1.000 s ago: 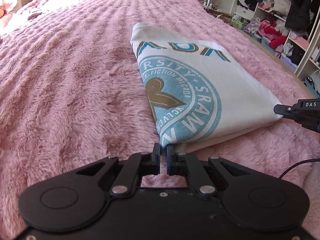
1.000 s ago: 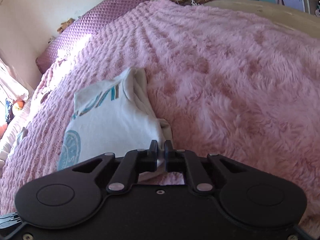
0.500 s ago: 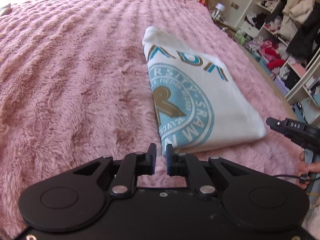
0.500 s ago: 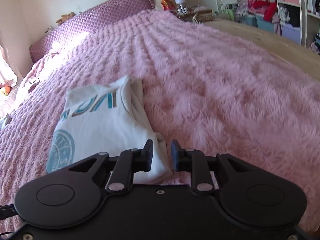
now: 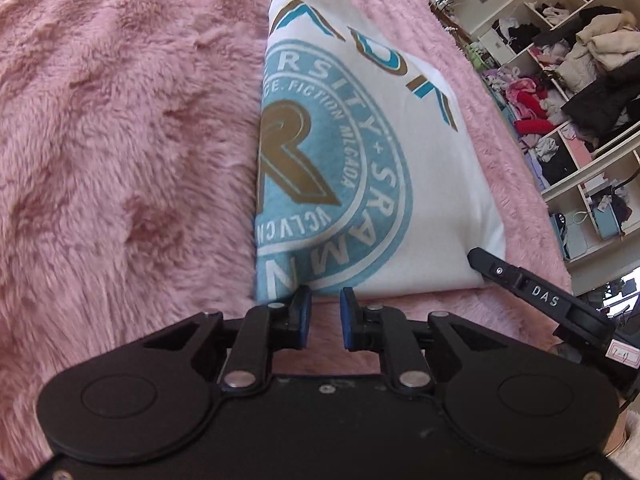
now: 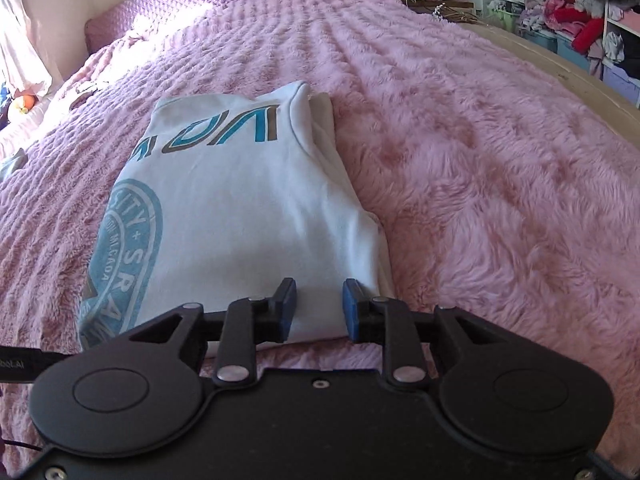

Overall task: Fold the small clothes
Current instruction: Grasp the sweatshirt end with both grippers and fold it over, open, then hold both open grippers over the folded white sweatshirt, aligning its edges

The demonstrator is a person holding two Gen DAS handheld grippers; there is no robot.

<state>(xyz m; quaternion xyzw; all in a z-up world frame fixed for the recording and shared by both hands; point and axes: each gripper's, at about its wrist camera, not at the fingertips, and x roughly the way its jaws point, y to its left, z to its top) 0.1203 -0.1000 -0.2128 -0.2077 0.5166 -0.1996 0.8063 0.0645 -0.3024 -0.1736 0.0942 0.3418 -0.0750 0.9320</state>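
Shirt (image 5: 400,152) lies lengthwise ahead of you on blanket (image 5: 120,140); left gripper (image 5: 323,316) at near-left corner, jaws just parted, empty; right gripper (image 6: 319,308) apart, straddling near hem.

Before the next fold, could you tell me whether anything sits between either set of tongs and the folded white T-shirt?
Nothing visible does. The left tongs stand open just short of the folded white T-shirt, with only pink fleece blanket below. The right tongs stand open over its near edge, pads not pressing.
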